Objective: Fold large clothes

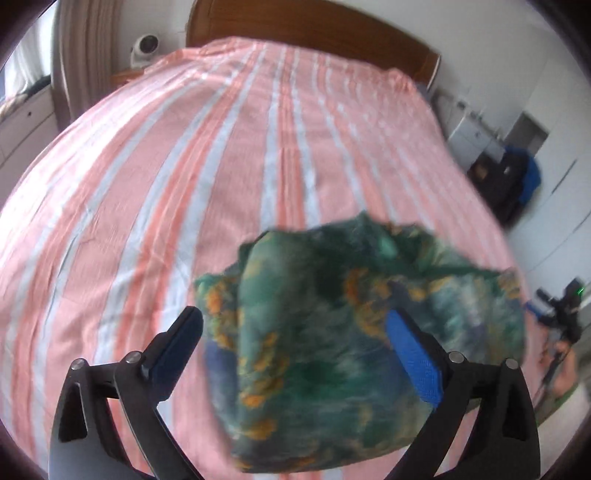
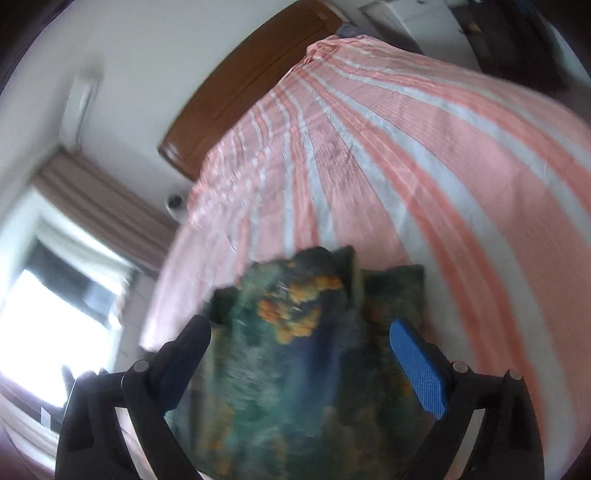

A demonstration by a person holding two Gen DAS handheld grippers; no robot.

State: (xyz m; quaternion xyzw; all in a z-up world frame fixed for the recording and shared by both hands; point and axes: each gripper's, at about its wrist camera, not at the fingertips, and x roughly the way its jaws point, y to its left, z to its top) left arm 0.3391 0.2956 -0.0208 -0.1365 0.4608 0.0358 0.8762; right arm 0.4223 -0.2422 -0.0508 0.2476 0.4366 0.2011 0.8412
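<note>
Two handheld grippers hover over one bed, each with its blue-padded fingers spread wide and nothing pinched between them. One garment, a green cloth printed with orange and blue, lies bunched in a soft heap near the foot of the pink-and-white striped bedspread; its edges are rumpled and blurred, so its folds cannot be counted. Seen from the left wrist, the left gripper frames the heap, its right-hand blue pad in front of the cloth, though contact cannot be confirmed. From the right wrist, the right gripper frames the same garment, one blue pad just beside the cloth's edge. Beyond the heap the bedspread runs flat and bare up to a single wooden headboard, leaving broad room on the left side and toward the head. One small white fan stands beside the headboard, a curtain hangs to its left, and dark bags sit off the bed's right edge.
</note>
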